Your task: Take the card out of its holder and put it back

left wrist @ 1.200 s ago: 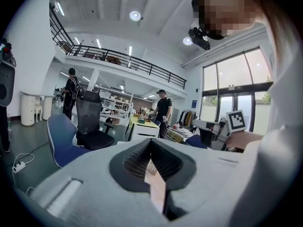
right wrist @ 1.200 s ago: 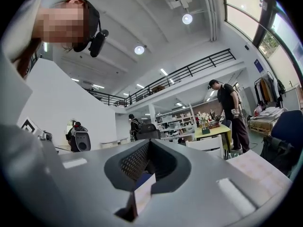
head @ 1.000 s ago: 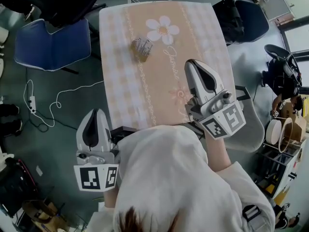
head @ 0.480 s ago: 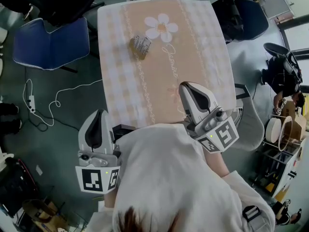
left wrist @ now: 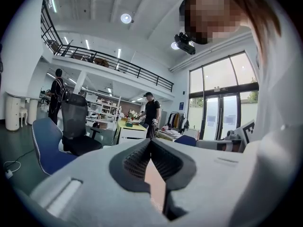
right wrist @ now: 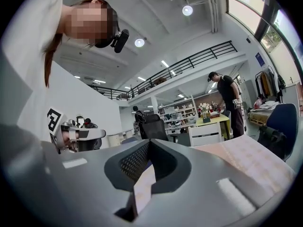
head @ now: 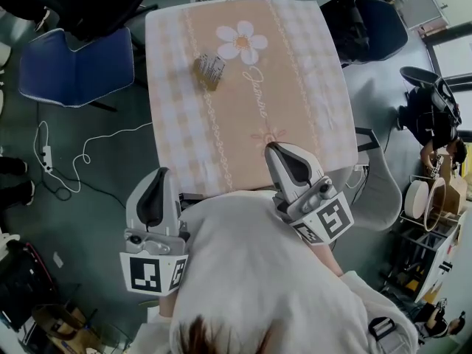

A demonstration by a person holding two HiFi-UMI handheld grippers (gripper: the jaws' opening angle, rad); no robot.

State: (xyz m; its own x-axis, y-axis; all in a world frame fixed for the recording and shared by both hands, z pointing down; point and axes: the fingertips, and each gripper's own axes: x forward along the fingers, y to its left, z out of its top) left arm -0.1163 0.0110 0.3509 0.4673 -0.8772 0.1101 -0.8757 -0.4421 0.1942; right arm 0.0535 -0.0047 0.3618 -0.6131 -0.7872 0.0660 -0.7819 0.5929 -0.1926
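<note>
Currently both grippers hang at your end of the desk (head: pixel 295 87), close in against your body.

- Your left gripper (head: pixel 160 174) is at the desk's near-left corner, with its nose pointing away from you. In the left gripper view the jaws meet at the tips with the pads together and nothing pinched (only a sliver of the peach cloth (head: pixel 221 146) shows through the notch behind the tips).
- Your right gripper (head: pixel 273 150) is over the desk's near edge, just below the small pink flower print (head: pixel 267 135). Its nose is angled toward the far left. In the right gripper view its jaws are likewise closed tip to tip, and it carries nothing.
- The card holder (head: pixel 209 71) stands on the far-left part of the desk, just beside the big white flower print (head: pixel 242 42). It is well apart from both grippers and neither touches it. You cannot tell from the head view whether the card sits in it, because it is too small there.
- A blue chair (head: pixel 77 65) stands left of the desk. A white cable (head: pixel 96 150) trails over the floor (head: pixel 74 198) between that chair and your left gripper.
</note>
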